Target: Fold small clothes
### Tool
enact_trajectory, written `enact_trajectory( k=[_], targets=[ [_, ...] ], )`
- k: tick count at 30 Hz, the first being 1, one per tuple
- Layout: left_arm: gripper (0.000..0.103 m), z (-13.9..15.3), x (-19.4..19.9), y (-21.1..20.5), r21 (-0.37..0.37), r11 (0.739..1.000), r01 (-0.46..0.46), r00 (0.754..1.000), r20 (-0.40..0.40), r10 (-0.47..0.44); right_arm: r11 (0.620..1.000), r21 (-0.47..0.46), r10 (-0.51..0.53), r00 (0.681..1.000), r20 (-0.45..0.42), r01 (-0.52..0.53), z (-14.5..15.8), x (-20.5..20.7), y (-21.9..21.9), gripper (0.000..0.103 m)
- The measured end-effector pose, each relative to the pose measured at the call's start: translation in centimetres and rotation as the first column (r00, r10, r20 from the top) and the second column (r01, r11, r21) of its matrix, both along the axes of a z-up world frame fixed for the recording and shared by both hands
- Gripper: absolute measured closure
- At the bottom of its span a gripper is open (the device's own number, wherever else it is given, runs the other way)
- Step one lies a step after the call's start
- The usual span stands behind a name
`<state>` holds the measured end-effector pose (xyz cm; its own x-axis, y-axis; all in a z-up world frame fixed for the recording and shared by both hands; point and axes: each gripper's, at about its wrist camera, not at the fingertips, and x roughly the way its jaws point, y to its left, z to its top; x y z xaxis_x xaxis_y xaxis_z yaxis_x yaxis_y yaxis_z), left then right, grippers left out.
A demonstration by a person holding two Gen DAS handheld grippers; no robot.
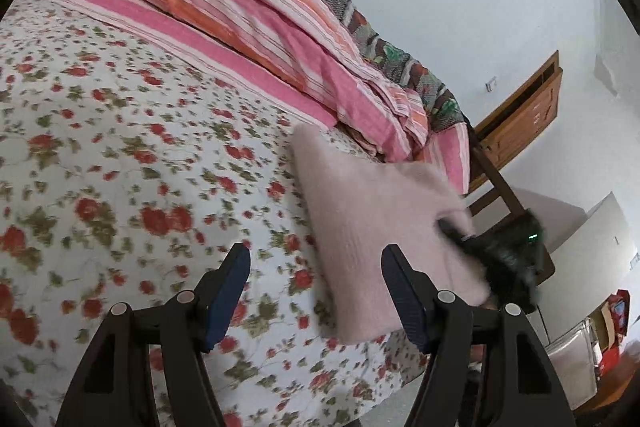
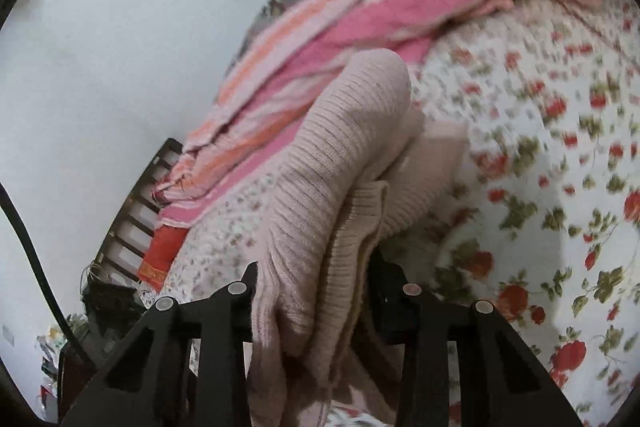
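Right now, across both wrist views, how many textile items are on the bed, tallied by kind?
Pale pink knit garment: 1, gripped by the right gripper
Pink and orange striped quilt: 1
Dark patterned blanket behind the quilt: 1
Floral bedsheet: 1
Total: 4

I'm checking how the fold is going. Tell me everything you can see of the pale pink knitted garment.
The pale pink knitted garment is soft, ribbed knit, folded into several layers. In the right wrist view it is bunched between the fingers of the right gripper, which press on it. In the left wrist view it looks like a flat fuzzy rectangle over the flowered bedsheet, its right corner lifted by that gripper. The left gripper stands open, not gripping it.
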<state>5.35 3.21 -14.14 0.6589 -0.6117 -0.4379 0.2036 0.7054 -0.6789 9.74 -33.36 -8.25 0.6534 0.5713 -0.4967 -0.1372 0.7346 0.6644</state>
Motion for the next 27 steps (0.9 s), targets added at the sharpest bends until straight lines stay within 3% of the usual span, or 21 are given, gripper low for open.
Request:
enact_trajectory(
  k=[5,7,11,14,18,20,23,27],
  targets=[
    [0.038,-0.6,-0.8,1.8,-0.03,0.999,-0.031,0.999,-0.009,0.031,0.992,-0.093,-0.08,0.997,0.008,0.081,4.3,0.0,1.4,0.067],
    [0.038,-0.8,-1.0,2.5,-0.035,0.999,-0.039,0.999,-0.007,0.039,0.978,-0.18,-0.108,0.994,0.015,0.109,6.0,0.3,2.6,0.067],
    [0.038,-0.8,-1.6,3.5,-0.025,0.998,-0.054,0.998,0.009,0.055,0.962,-0.243,-0.122,0.992,0.016,0.122,7.8,1.4,4.7,0.067],
    [0.038,-1.1,-1.9,4.5,-0.044,0.997,-0.06,0.998,0.018,0.061,0.965,-0.24,-0.103,0.994,0.03,0.107,8.6,2.6,6.8,0.067],
    [0.038,-1.4,-1.7,5.0,-0.047,0.997,-0.065,0.998,0.013,0.066,0.992,-0.119,-0.046,0.998,0.049,0.052,8.9,4.9,9.2,0.067],
    [0.038,-1.4,-1.7,4.9,-0.018,0.998,-0.064,0.998,0.013,0.065,0.998,0.051,-0.03,0.998,0.054,0.028,7.5,6.3,9.0,0.067],
    [0.038,-1.7,-1.6,4.7,0.028,0.998,-0.059,0.998,0.011,0.058,0.967,0.256,-0.009,1.0,0.006,0.007,3.2,7.7,7.9,0.067],
    [0.038,-2.8,-0.7,3.5,0.084,0.996,-0.014,0.999,-0.03,0.017,0.991,0.088,-0.086,0.981,-0.175,0.103,-3.9,8.9,7.1,0.063]
  ],
)
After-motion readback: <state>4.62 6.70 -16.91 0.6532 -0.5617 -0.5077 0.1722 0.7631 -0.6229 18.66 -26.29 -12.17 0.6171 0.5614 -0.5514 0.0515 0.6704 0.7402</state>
